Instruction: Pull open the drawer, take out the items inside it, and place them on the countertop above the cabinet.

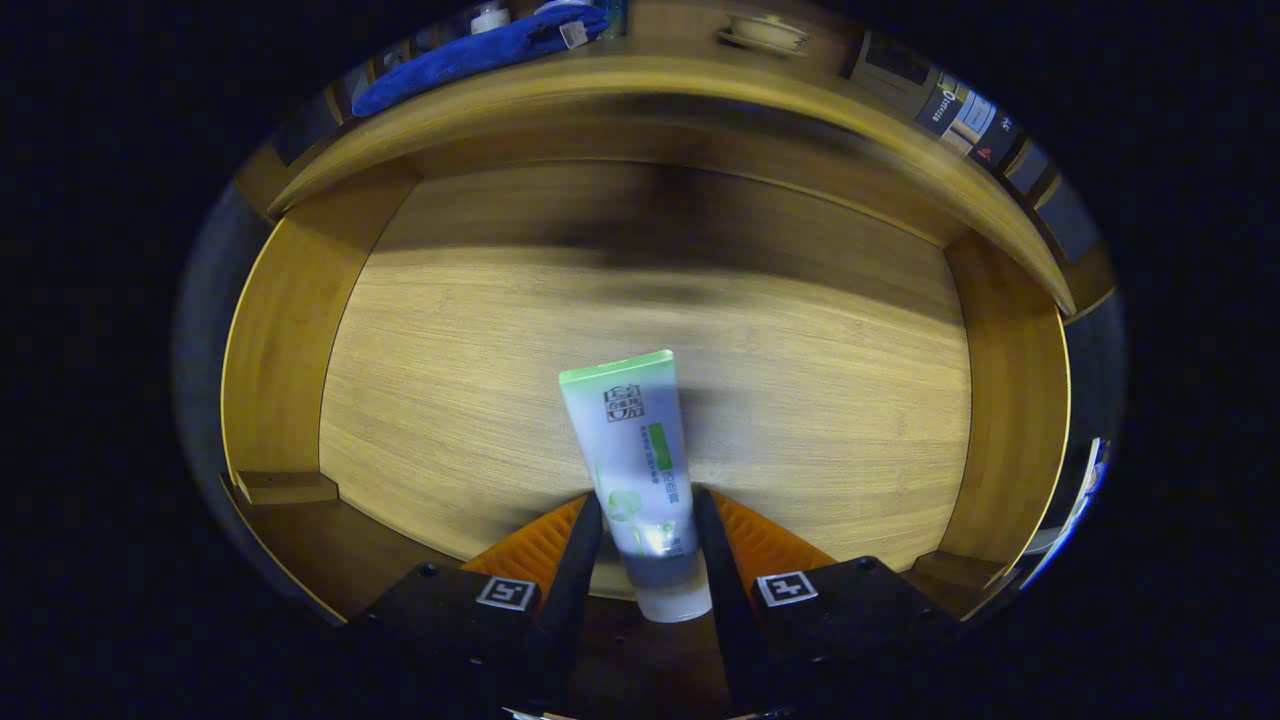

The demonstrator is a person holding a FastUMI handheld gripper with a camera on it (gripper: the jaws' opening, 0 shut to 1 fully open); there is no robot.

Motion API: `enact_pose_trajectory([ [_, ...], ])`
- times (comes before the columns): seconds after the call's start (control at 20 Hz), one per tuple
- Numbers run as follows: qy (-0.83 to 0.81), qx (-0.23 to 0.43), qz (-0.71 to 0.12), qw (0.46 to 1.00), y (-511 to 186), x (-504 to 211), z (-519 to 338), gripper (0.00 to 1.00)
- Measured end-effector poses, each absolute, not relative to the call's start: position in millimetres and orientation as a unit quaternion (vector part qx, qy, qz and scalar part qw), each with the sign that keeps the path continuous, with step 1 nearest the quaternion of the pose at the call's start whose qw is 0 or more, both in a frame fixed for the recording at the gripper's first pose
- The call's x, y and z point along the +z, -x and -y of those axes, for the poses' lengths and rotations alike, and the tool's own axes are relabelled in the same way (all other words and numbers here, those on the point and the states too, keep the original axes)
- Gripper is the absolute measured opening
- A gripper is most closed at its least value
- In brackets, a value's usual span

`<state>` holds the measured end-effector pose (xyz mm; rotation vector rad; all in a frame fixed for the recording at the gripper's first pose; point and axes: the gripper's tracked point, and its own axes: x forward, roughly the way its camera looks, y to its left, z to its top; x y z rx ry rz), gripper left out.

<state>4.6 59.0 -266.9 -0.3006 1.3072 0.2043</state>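
The tube (pixel 640 470) lay with its long axis running straight out along the gripper (pixel 648 525), cap end back between the two fingers and flat green end pointing ahead over the open drawer's (pixel 500 330) wooden floor. Both fingers looked pressed against its sides, gripping it. The table (pixel 660 85) sat above and beyond.

Domestic furniture setting: an open wooden drawer (pixel 640 340) below a wooden countertop (pixel 660 85). At 11 o'clock on the countertop lies a blue towel (pixel 470 55); at 12 to 1 o'clock, a pale dish (pixel 765 32). A toiletry tube (pixel 635 470) stands between the gripper (pixel 648 515) fingers.
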Motion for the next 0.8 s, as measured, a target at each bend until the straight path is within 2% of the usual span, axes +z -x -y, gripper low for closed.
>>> enact_pose_trajectory([
  [0.15,0.136,0.091,-0.591,0.79,-7,-255,-65,0.51],
  [0.3,0.105,0.099,-0.575,0.805,-11,-244,-71,0.45],
  [0.8,0.108,0.115,-0.49,0.857,-38,-109,-89,0.45],
])
